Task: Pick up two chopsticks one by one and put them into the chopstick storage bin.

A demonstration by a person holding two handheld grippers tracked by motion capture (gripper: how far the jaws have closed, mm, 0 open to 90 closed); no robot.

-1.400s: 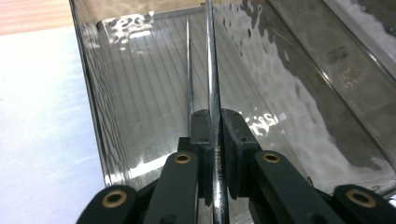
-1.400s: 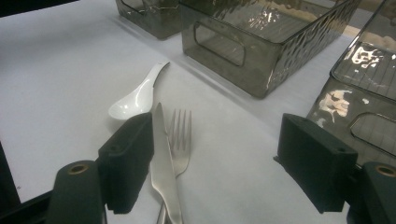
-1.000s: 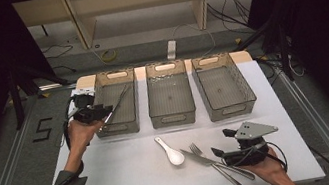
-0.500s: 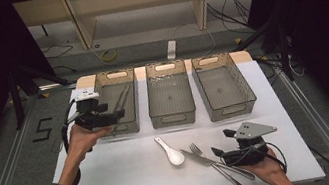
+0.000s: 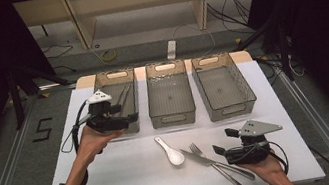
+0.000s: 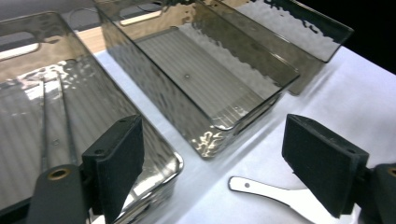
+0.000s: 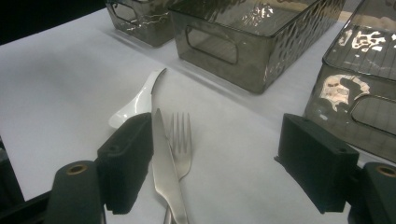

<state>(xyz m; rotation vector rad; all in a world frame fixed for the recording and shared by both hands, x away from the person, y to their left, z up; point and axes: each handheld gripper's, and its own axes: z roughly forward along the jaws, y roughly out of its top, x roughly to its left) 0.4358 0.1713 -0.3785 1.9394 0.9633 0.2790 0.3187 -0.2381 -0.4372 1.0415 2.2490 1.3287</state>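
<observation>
My left gripper (image 5: 129,119) hovers over the near corner of the left bin (image 5: 101,89). Its jaws have just been opening and stand wide, with nothing between them (image 6: 217,172). Thin metal sticks (image 6: 46,126) lie in that bin (image 6: 154,154). A white spoon (image 5: 171,152), a knife (image 5: 199,158) and a fork (image 5: 196,147) lie on the white table (image 5: 130,174). My right gripper (image 5: 222,142) rests open just right of the cutlery. In the right gripper view its jaws (image 7: 222,163) straddle the knife (image 7: 163,158) and fork (image 7: 183,135) without touching them, with the spoon (image 7: 135,105) beyond.
An empty middle bin (image 5: 169,96) and an empty right bin (image 5: 223,87) stand beside the left one along the table's back. The spoon's handle (image 6: 261,191) lies just below the middle bin (image 6: 210,79). Dark floor and cables surround the table.
The left gripper's jaws have opened and let go of a thin stick, which now lies in the left bin. That gripper has shifted slightly toward the bin's near corner. The right gripper has stayed put.
</observation>
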